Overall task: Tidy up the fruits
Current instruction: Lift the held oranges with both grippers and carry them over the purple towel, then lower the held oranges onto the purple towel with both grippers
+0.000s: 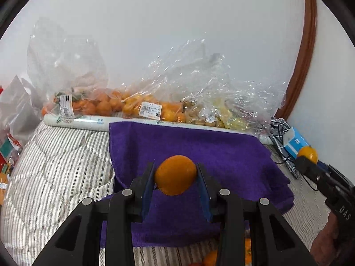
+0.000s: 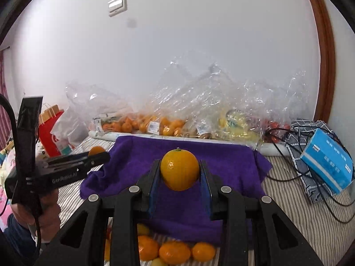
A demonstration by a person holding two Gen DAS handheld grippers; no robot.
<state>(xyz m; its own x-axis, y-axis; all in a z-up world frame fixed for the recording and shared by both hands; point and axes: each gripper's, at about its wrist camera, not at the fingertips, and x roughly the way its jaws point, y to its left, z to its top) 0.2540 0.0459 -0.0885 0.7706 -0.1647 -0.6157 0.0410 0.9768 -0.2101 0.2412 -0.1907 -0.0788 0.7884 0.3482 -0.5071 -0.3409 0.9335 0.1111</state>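
Left wrist: left tongs (image 1: 175,177) clamp orange (image 1: 175,175) | right tongs (image 2: 179,173) clamp mandarin (image 2: 179,169) | above purple towel (image 1: 221,155)

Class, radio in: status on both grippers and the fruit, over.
Left gripper shut on an orange. Right gripper shut on another orange. Both held above the purple towel. Loose oranges lie at its near edge; nothing blocking.

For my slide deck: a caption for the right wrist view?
Right gripper holds an orange above a purple towel, bagged fruit behind.
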